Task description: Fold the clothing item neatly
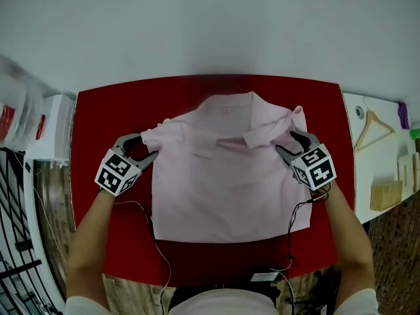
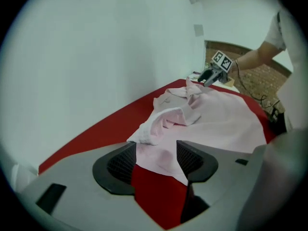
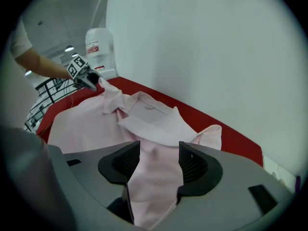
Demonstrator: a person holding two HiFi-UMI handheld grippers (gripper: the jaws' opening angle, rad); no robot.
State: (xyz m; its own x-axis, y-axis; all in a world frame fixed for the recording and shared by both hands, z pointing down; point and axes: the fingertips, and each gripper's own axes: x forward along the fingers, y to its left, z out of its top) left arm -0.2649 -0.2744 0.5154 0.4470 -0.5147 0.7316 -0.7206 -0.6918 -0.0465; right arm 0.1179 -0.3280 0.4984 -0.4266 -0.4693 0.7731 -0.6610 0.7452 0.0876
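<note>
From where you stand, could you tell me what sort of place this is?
Probably a workroom or lab, not a home: a red table against a bare white wall, a pink shirt spread on it, and a wooden hanger on a white side surface.

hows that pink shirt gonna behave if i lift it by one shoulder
Probably floppy: the pink shirt lies flat on the red table and its sleeve is bunched in soft folds. Likely light, as the cloth looks thin. The collar looks a bit firmer, but lifted by one shoulder the rest would likely hang and drag.
</note>
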